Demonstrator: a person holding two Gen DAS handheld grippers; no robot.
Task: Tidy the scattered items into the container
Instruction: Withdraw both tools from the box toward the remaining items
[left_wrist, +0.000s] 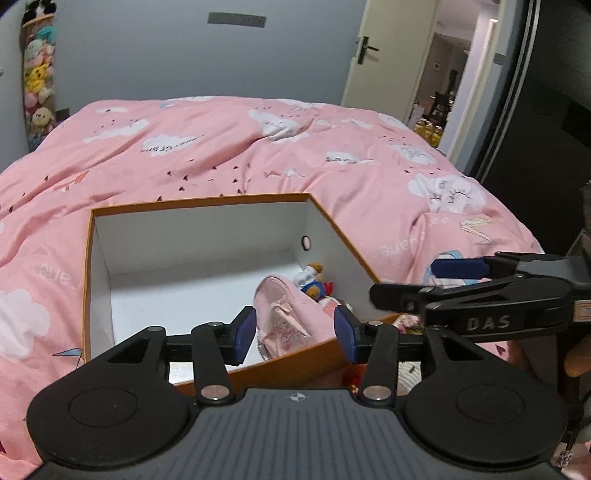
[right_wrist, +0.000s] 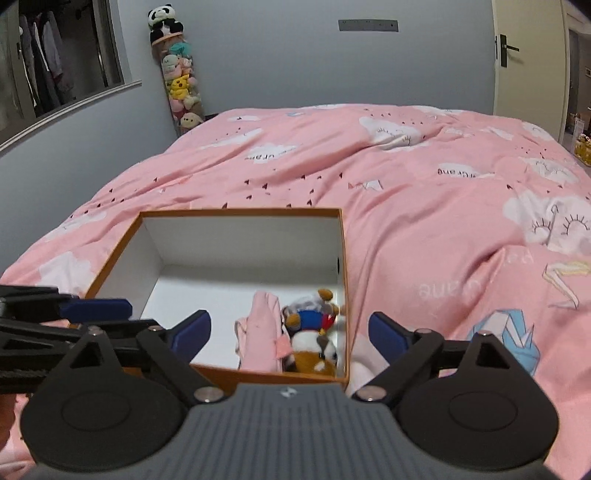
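- An orange-rimmed cardboard box (right_wrist: 341, 236) with white inner walls is seen resting on a bed covered by a pink cloud-print duvet (right_wrist: 424, 192).
- A small pink backpack (right_wrist: 260, 332) and a plush toy (right_wrist: 312, 332) in blue, white and brown are found inside the box, bunched in its near right corner.
- The left gripper (left_wrist: 293, 334) is held part open above the near rim, with nothing between its blue pads.
- The right gripper (right_wrist: 290, 330) is spread wide and is likewise empty.
- Both items are judged soft, light and easily squashed; the backpack is best taken by a strap or a fold, the toy by its body.
- More items are glimpsed outside the near wall, hidden by the grippers and too cut off to be identified.
- The toy is blurred, so its character cannot be told.
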